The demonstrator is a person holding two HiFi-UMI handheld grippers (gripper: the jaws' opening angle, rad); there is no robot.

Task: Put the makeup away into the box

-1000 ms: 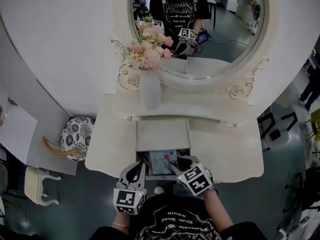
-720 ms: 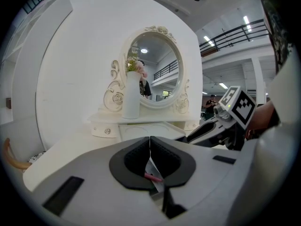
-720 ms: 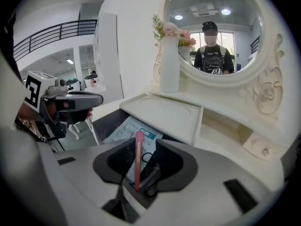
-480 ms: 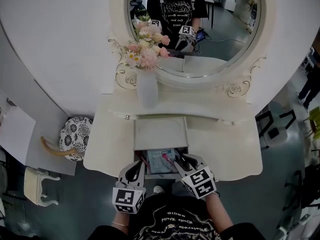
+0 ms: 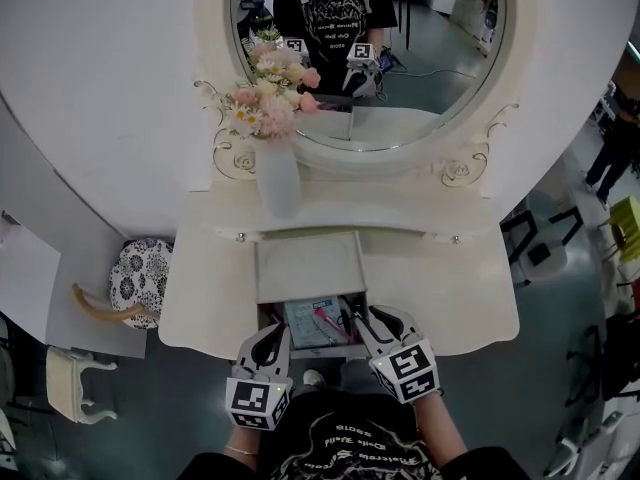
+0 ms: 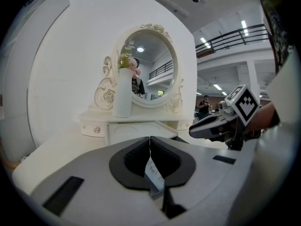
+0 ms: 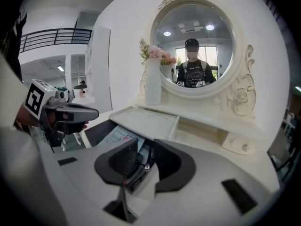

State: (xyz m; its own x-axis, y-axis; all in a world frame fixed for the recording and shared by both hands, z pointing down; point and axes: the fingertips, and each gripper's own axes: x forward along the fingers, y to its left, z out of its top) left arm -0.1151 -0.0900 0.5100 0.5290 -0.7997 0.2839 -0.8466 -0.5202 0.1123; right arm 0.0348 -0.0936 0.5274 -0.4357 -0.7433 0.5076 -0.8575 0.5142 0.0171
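The box is the open drawer (image 5: 262, 320) at the front middle of the white dressing table (image 5: 440, 298). In it lie a printed packet (image 5: 303, 320), a pink makeup stick (image 5: 328, 319) and dark items (image 7: 137, 166). My right gripper (image 5: 360, 318) hovers over the drawer's front right corner; its jaws are closing, with a gap and nothing pressed between the pads (image 7: 145, 150). At the drawer's front left corner, my left gripper (image 5: 272, 336) has its jaws shut and empty (image 6: 150, 147). Each gripper shows in the other's view: the right gripper (image 6: 216, 126) and the left gripper (image 7: 70, 113).
A white panel (image 5: 307, 266) lies behind the drawer opening. Further back stand a white vase (image 5: 275, 180) of pink flowers and the oval mirror (image 5: 400, 78). A patterned stool (image 5: 138, 273) is at the table's left, a black chair (image 5: 528, 248) at its right.
My right gripper has lifted a little over the drawer's front right corner and its jaws have narrowed. The left gripper has stayed put.
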